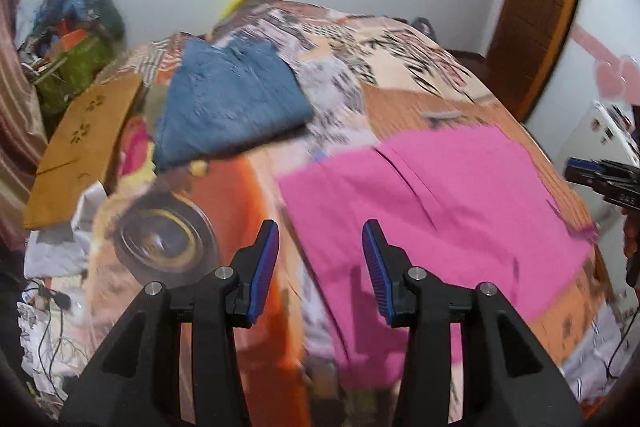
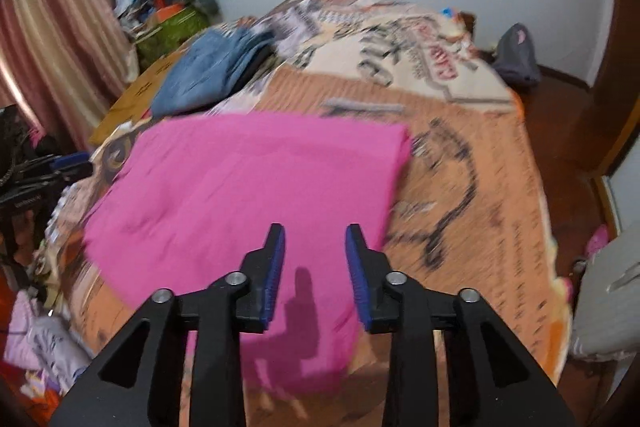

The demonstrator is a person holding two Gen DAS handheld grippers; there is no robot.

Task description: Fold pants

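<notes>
The pink pants (image 1: 432,207) lie flat on the bed, folded into a broad rectangle; they also show in the right wrist view (image 2: 248,195). My left gripper (image 1: 320,227) is open and empty, held above the pants' left edge. My right gripper (image 2: 315,229) is open and empty, held above the pants' near right part. The right gripper also shows at the right edge of the left wrist view (image 1: 600,179). The left gripper shows at the left edge of the right wrist view (image 2: 48,171). Both views are motion-blurred.
A folded blue denim garment (image 1: 228,107) lies on the far left of the patterned bedspread (image 2: 480,167). A brown cardboard sheet (image 1: 84,143) leans at the bed's left side. Clutter (image 1: 72,39) is piled in the far left corner. A wooden door (image 1: 540,7) stands at right.
</notes>
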